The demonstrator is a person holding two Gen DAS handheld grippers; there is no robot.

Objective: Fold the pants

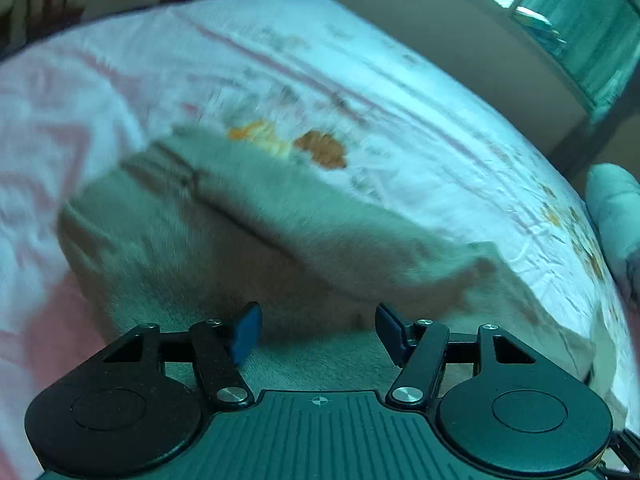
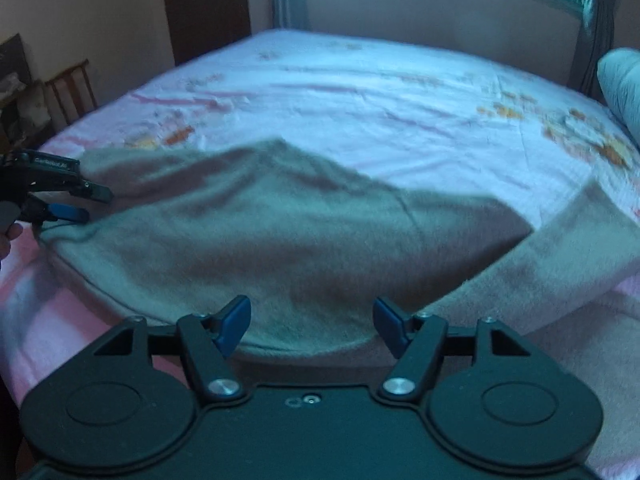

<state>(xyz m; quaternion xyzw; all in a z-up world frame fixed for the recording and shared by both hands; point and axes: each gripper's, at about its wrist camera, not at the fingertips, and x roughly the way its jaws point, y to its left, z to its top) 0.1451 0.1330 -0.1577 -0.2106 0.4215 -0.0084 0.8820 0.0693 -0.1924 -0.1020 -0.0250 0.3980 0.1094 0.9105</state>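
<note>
Hovering wide open and empty at the left edge, the left gripper [image 2: 86, 202] faces grey pants [image 2: 280, 232] on the bed [image 2: 360, 92], seemingly folded once; rightward, the right gripper [image 2: 312, 322] gapes empty; further folds remain.

The left tongs [image 1: 318, 334] are matte black plastic with two blue pads [image 1: 246, 334] at the tips. Behind the pads, slim black link bars end in bright silver screws [image 1: 231, 394], with smaller screws near the fingertips. Either side of those screws sits a round black hub with a shallow circular recess. Between the hubs the body is ribbed, with a small white crosshair mark [image 1: 321, 401] at its front edge. The right tongs [image 2: 312, 326] share the same build, though their centre plate is smooth with a small screw. Seen from the right wrist, the left tongs [image 2: 82, 204] carry faint white lettering, too blurred to read, and a bit of bare skin [image 2: 10, 234] shows just behind them.
</note>
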